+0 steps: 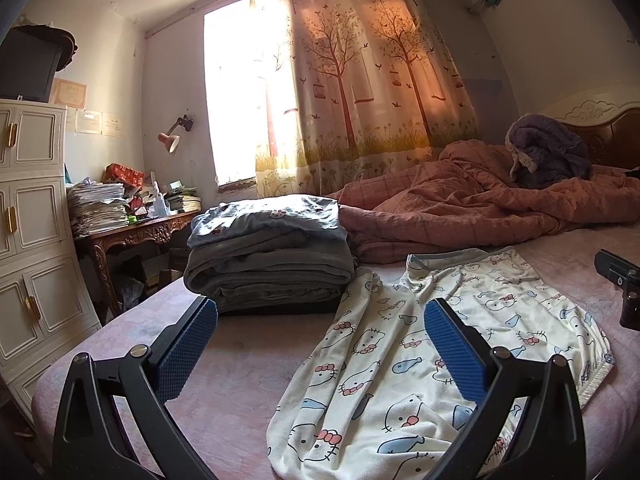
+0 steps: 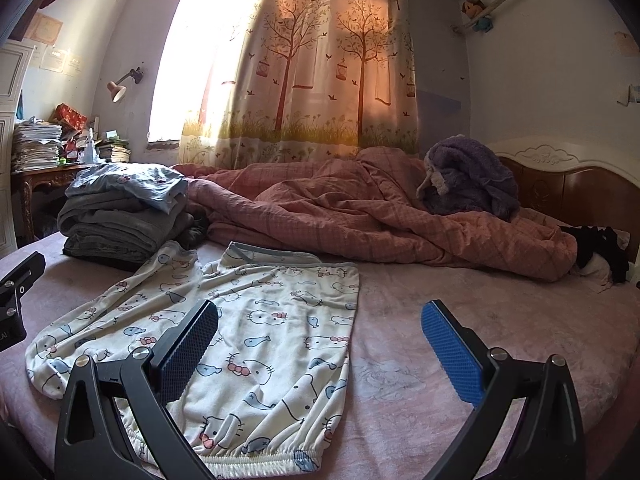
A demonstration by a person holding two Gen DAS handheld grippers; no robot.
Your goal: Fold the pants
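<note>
Left wrist view: the left hand-held gripper (image 1: 320,344) hovers released above the pants (image 1: 400,360) lying on the bed (image 1: 240,360); right wrist view: the right hand-held gripper (image 2: 320,344) is also released over the waistband; grabbing one layer could skew the fold.

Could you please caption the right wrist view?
Open right gripper above white cartoon-print cotton pants on pink bed.

Your pants (image 1: 404,364) run off the bottom edge in the left wrist view, and the near fingers cover part of them. In the right wrist view the left finger (image 2: 188,352) hides their near hem. The stack (image 2: 120,216) behind them conceals its lowest layers.
</note>
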